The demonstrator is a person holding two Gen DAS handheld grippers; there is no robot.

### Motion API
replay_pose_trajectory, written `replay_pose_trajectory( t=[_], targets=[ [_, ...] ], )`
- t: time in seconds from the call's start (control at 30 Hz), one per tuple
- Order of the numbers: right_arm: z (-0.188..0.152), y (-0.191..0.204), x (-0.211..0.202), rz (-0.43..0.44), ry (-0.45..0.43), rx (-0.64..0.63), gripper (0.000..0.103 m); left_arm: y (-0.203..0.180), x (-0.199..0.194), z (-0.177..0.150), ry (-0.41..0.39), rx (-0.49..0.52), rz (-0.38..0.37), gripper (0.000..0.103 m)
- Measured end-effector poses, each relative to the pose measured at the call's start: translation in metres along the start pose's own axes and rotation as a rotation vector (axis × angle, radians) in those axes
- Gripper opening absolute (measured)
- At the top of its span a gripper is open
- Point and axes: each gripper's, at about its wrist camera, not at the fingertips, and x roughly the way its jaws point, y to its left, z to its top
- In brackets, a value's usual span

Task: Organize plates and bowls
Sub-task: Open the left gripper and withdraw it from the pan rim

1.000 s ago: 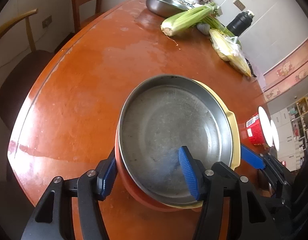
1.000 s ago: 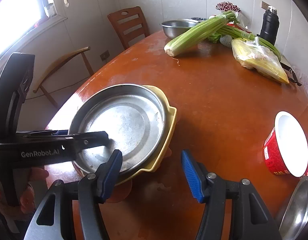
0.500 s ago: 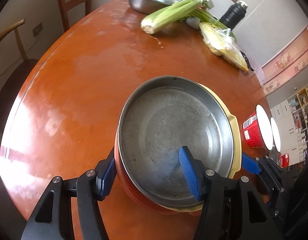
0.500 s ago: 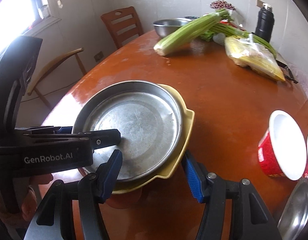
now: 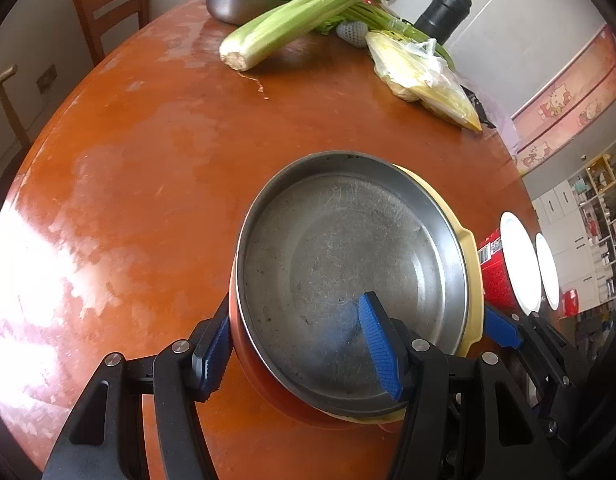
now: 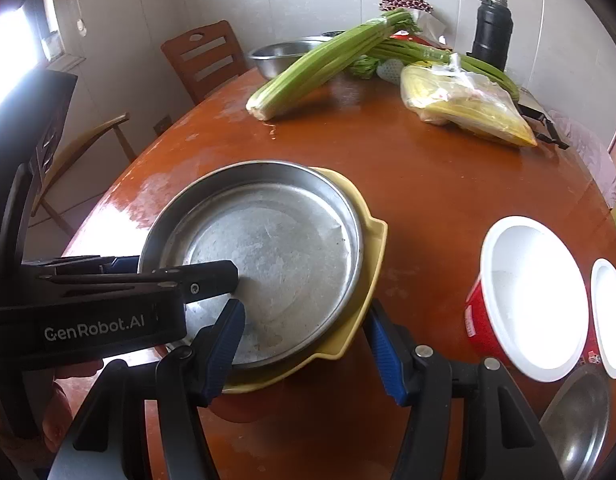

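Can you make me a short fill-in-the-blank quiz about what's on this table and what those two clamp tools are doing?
1. The metal pan sits on top of a ____ dish, with an orange dish beneath.
2. The left gripper has one finger outside the stack and one ____ the pan.
3. The long green vegetable leaning on the metal bowl is ____.
4. The cup right of the stack is ____ outside and white inside.

Missing words: yellow; inside; celery; red
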Motion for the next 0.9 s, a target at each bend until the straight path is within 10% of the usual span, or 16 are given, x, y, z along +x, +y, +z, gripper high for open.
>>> replay_pose_trajectory(
  t=[0.9],
  targets=[
    [0.0,-0.022,-0.034,-0.024,-0.088,0.046,0.061,-0.008,-0.038,-0.007,-0.12,0.055,0.127,0.062]
  ],
)
